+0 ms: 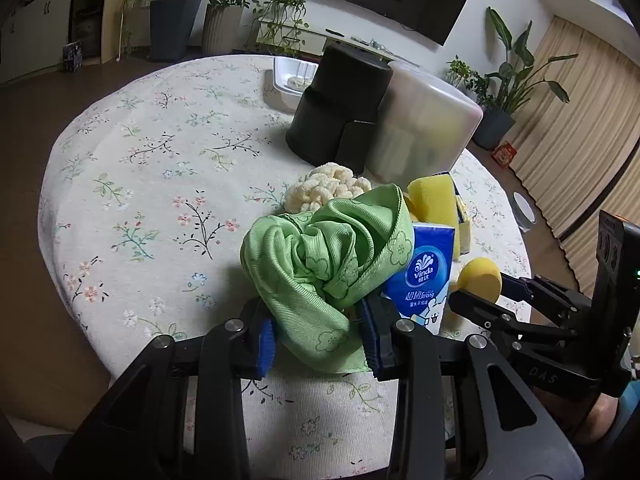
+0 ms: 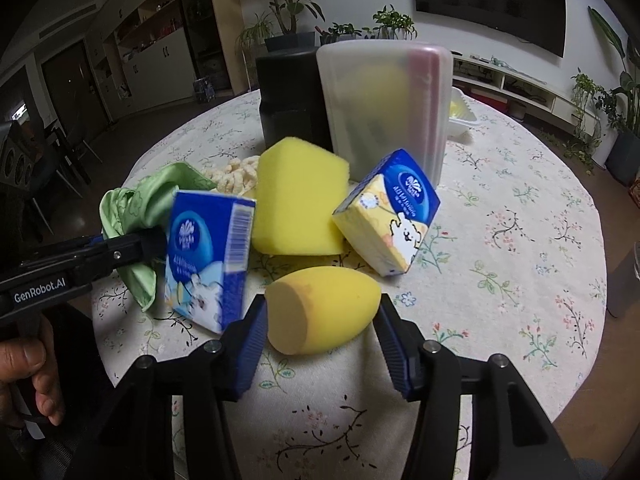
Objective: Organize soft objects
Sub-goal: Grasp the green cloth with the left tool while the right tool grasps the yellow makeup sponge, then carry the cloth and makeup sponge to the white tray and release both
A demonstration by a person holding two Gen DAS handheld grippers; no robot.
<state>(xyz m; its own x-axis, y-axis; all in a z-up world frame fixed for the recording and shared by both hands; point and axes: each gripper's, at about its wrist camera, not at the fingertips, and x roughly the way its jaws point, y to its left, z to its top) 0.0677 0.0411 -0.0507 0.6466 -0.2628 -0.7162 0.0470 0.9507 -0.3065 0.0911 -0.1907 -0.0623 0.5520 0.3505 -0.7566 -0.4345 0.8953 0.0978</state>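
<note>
While clamped by the left gripper (image 1: 320, 334), green microfiber cloth (image 1: 320, 264) bunched on floral tablecloth (image 1: 152, 168). Right gripper (image 2: 320, 340) part-closed around yellow egg-shaped sponge (image 2: 320, 312); pad contact unclear. Just beyond: two Vinda tissue packs (image 2: 208, 256) (image 2: 388, 212), yellow block sponge (image 2: 298, 208), cream chenille piece (image 1: 326, 188). Behind, frosted lidded box (image 2: 384, 108) holding blurred yellow and red shapes; black canister (image 1: 340, 104) beside it; white tray (image 1: 290, 74), contents indistinct.
</note>
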